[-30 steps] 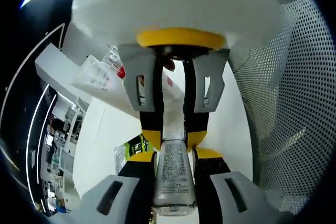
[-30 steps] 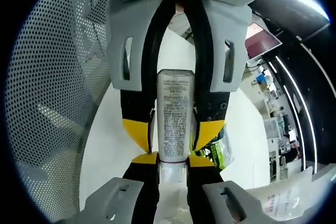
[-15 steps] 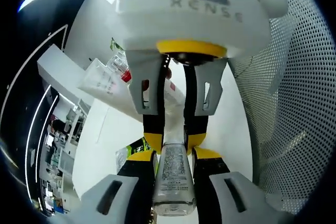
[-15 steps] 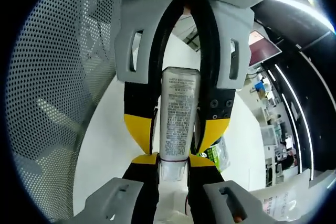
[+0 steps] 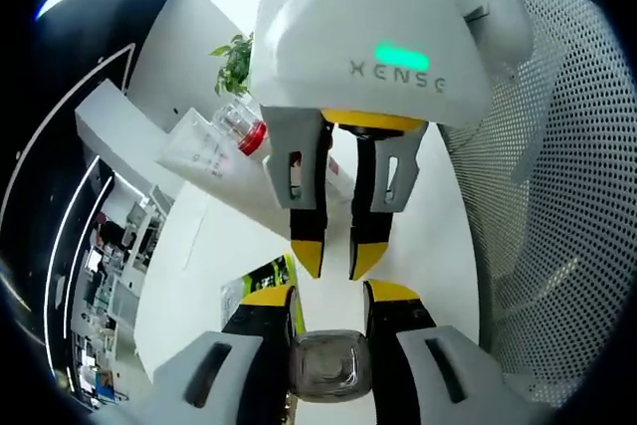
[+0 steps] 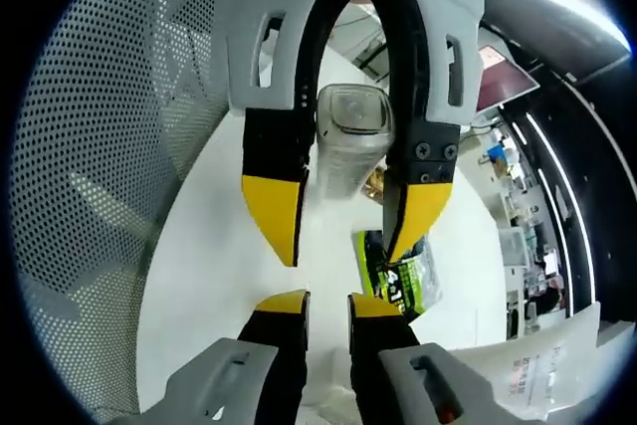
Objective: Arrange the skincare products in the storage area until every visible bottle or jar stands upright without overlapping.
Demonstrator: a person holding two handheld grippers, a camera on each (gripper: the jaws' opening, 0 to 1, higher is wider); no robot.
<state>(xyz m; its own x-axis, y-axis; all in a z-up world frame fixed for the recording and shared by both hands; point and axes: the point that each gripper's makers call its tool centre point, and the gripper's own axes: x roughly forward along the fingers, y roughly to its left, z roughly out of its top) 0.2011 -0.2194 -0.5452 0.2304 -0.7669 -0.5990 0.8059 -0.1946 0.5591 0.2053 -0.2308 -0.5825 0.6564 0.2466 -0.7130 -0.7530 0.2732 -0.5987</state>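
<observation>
A clear bottle with a squarish end [image 5: 328,370] sits between my left gripper's jaws, seen end-on, and the left gripper [image 5: 328,298] is shut on it. In the right gripper view the same bottle [image 6: 350,121] hangs between the left gripper's yellow-tipped fingers [image 6: 274,211] at the top. My right gripper [image 6: 328,304] stands slightly open below it, apart from the bottle, with nothing between its jaws. In the left gripper view the right gripper [image 5: 335,258] reaches down from above, its tips just short of the bottle.
A perforated white mesh wall [image 5: 537,196] [image 6: 109,146] curves close beside both grippers. On the white surface [image 6: 219,246] lies a green-labelled packet [image 5: 261,281] [image 6: 403,281]. A white printed box [image 5: 204,151] with a red-capped bottle [image 5: 244,131] leans behind; a plant [image 5: 234,62] stands farther off.
The right gripper has let go of the bottle and drawn back from it. The left gripper keeps hold, and the bottle now points end-on along its jaws.
</observation>
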